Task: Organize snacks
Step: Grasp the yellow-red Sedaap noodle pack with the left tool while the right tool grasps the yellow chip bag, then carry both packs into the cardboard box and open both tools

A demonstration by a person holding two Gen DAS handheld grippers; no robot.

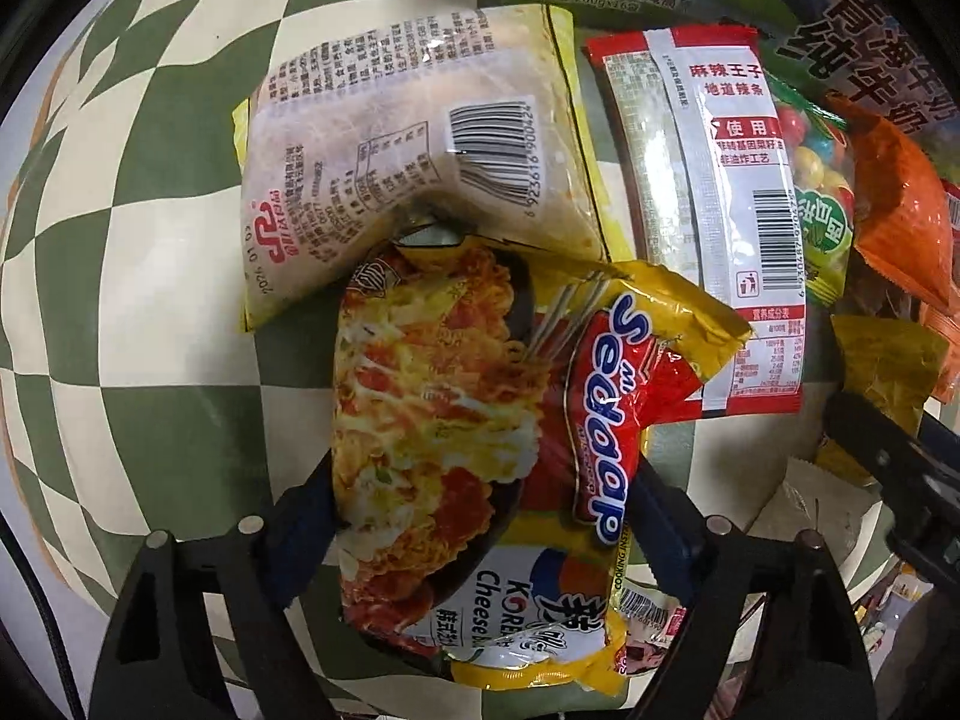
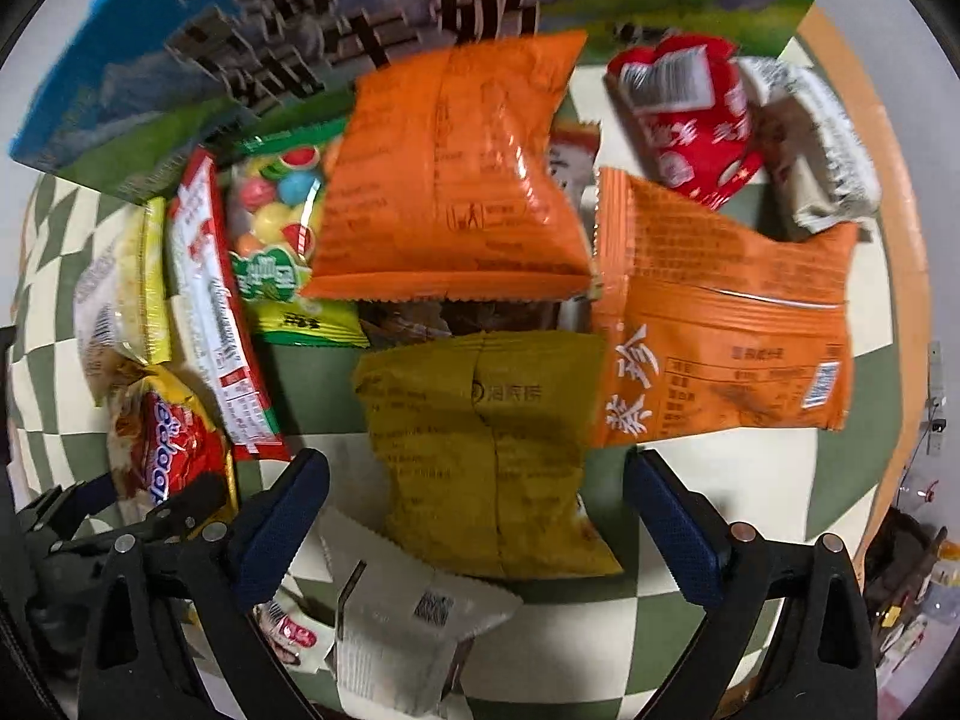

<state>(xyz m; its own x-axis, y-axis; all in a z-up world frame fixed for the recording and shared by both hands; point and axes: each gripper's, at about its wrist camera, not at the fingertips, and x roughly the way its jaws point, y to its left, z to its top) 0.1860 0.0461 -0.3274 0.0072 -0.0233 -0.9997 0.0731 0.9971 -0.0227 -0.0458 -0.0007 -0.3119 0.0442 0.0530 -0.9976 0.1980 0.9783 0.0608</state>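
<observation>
Roughly a dozen snack packets lying loose and overlapping on the green-and-cream checked cloth (image 1: 180, 324); none seen sorted, so task judged barely begun. Left gripper (image 1: 480, 510) pointing straight down, jaws straddling the Sedaap noodle packet (image 1: 456, 420), pads at either edge at about 9 and 3 o'clock; cannot tell whether pressing yet, probably about to clamp. Pale barcode pouch (image 1: 420, 150) tucked under the noodle packet toward 12 o'clock, red-and-white spicy strip pack (image 1: 708, 228) at 2 o'clock. Right gripper (image 2: 477, 510) also pointing down, jaws spread wide, empty, flanking the lower part of the mustard-yellow packet (image 2: 486, 450) without touching. Two orange packets (image 2: 456, 180) at 12 and 2 o'clock, candy bag (image 2: 276, 222) at 10 o'clock, milk carton box (image 2: 300, 30) along the top. Everything left to group; both first picks pending.
</observation>
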